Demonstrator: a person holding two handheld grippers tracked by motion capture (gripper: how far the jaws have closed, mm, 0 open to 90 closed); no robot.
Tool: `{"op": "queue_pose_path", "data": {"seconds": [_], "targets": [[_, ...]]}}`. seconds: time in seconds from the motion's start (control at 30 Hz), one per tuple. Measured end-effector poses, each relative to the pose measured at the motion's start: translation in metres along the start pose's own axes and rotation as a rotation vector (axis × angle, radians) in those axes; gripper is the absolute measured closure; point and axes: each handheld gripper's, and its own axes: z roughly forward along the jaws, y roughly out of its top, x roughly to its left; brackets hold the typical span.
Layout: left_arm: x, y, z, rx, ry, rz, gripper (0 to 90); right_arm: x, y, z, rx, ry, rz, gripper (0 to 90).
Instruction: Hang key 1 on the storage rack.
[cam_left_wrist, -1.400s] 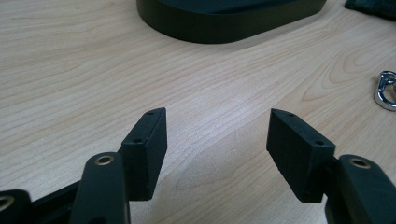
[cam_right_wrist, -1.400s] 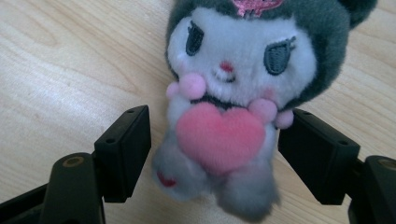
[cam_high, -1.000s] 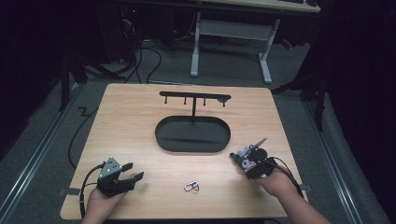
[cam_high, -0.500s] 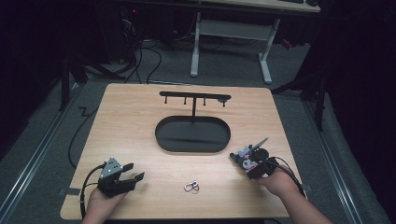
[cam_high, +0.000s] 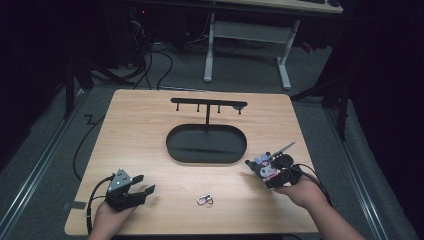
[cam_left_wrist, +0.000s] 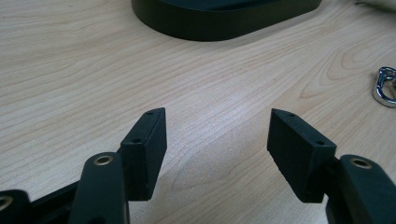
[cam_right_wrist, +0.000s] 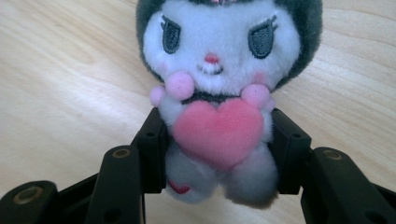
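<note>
- Gripped low on the body: a plush toy (cam_right_wrist: 217, 93) with a pink heart, between the pads of the right tongs (cam_right_wrist: 219, 122), about half open, jaws just now closing in on the fur from both sides.
- Placed just off the right end of the black hook stand (cam_high: 206, 144), near its oval base; cannot tell whether resting on the tabletop (cam_high: 140, 125) or lifted clear of it.
- Likely slip: soft filling gives under the pads, with the heavy head well above the grip line. Could tip forward or twist out on a quick lift or a wrist roll.
- Likely squeeze-out: rounded legs and belly, so further closing may push the toy up and out rather than hold it.
- Risk at the stand: thin upright post and a narrow bar of small hooks (cam_high: 208, 103) above the base. A knock from the toy or the tongs could rock or shift the stand, and hanging may call for a loop not seen from here.
- Lying on the tabletop in front of the stand, toward the person: a small metal clasp (cam_high: 204, 200), loose and easily swept away by a low pass.
- Resting left of and in front of the stand: the left tongs (cam_left_wrist: 218, 113), wide open, nothing between the pads. No support from that side if the toy drops.
</note>
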Motion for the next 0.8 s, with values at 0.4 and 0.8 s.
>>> {"op": "queue_pose_path", "data": {"seconds": [0.4,0.8], "targets": [[0.0,0.0,0.0,-0.006,0.008,-0.001,37.6,0.007,0.0,-0.028,-0.005,0.015,-0.031,49.7],[0.0,0.0,-0.001,-0.006,0.01,0.003,37.3,0.012,0.003,-0.034,-0.01,0.024,-0.04,49.5]]}}
